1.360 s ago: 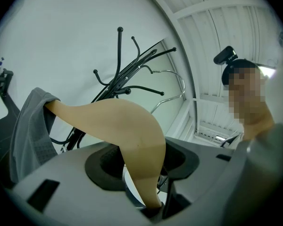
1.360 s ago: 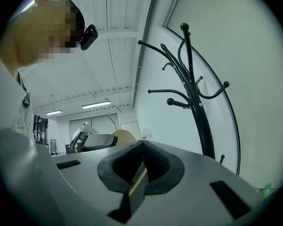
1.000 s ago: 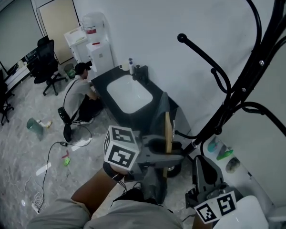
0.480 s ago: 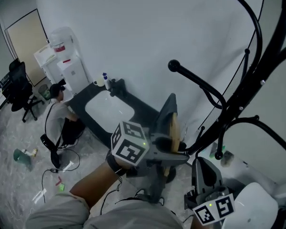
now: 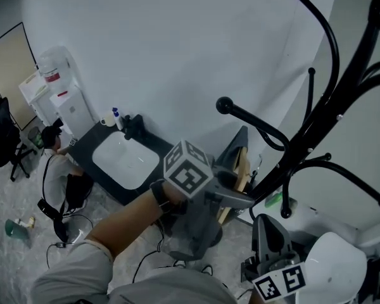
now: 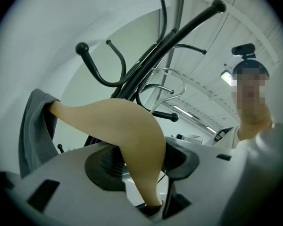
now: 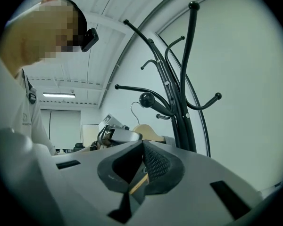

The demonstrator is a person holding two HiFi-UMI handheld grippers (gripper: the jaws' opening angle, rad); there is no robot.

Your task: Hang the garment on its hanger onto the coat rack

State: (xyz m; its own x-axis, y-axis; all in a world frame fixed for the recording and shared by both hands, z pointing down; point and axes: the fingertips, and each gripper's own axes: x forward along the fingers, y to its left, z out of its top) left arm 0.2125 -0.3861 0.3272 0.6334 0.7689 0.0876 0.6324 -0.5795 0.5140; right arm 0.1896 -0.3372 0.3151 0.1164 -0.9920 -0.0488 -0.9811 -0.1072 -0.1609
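the carry is done and the hanging itself is left. the left gripper [image 5: 238, 194] is clamped on the wooden hanger [image 6: 129, 126], jaws standing wide because the hanger's thick shoulder fills them, the pads pressing on either side of it. the grey garment [image 6: 35, 126] is draped over the hanger's far end, at about 9 o'clock in the left gripper view, so it is off any surface and riding along in the air.

the coat rack [image 5: 342, 100] rises at 2 o'clock from that gripper in the head view, and its knobbed peg [image 5: 224, 105] reaches out at roughly 12 o'clock above the hanger – near, but apart. the hanger's wire hook [image 7: 131, 108] shows in the right gripper view just at 8 o'clock of that knob, with no peg passing through it that i can see, so i judge the hook is not yet seated.

the right gripper [image 5: 270, 230] sits low at 5 o'clock in the head view, jaws drawn together and gripping nothing of the task – it looks idle.

what remains, as i read it: lift the hook over a peg, let it settle, then open the left jaws.
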